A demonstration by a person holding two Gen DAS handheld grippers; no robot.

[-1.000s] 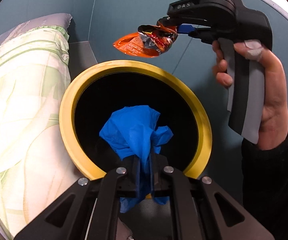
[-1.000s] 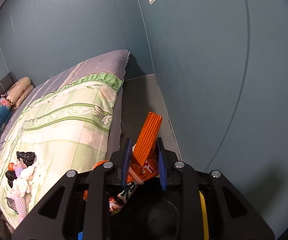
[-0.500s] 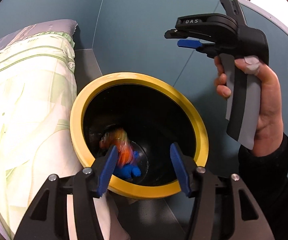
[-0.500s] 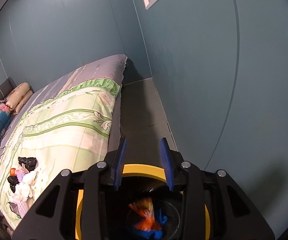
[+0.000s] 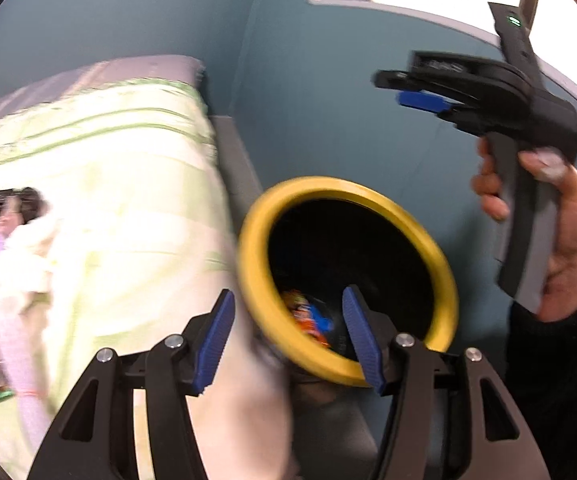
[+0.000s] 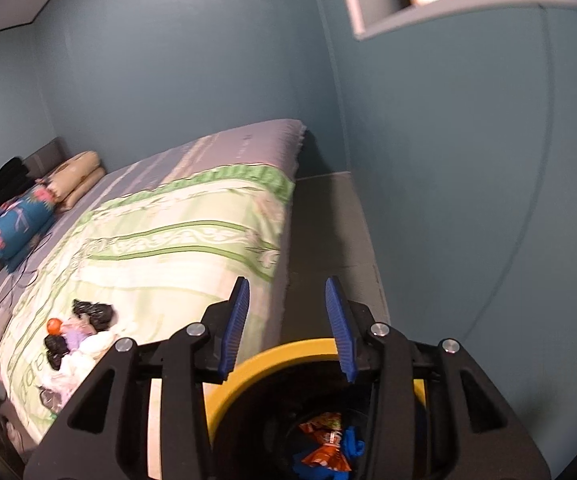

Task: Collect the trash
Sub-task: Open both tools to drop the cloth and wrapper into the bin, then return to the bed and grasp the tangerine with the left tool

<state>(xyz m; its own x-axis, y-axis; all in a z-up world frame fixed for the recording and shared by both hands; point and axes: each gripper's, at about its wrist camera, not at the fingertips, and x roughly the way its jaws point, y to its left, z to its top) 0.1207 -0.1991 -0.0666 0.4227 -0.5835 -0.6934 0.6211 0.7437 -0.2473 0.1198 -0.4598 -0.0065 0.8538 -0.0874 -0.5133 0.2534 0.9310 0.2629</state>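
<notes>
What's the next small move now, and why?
Probably swing the left gripper toward the trash pile on the bed. Both grippers, right gripper included, have just been opening and hold nothing; the orange wrapper and blue glove lie in the yellow-rimmed bin.

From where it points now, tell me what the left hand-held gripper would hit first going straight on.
Probably the yellow rim of the bin: it sits between the open, empty fingers of the left hand-held gripper. The picture is blurred and depth unclear, so it might pass into the opening instead.
</notes>
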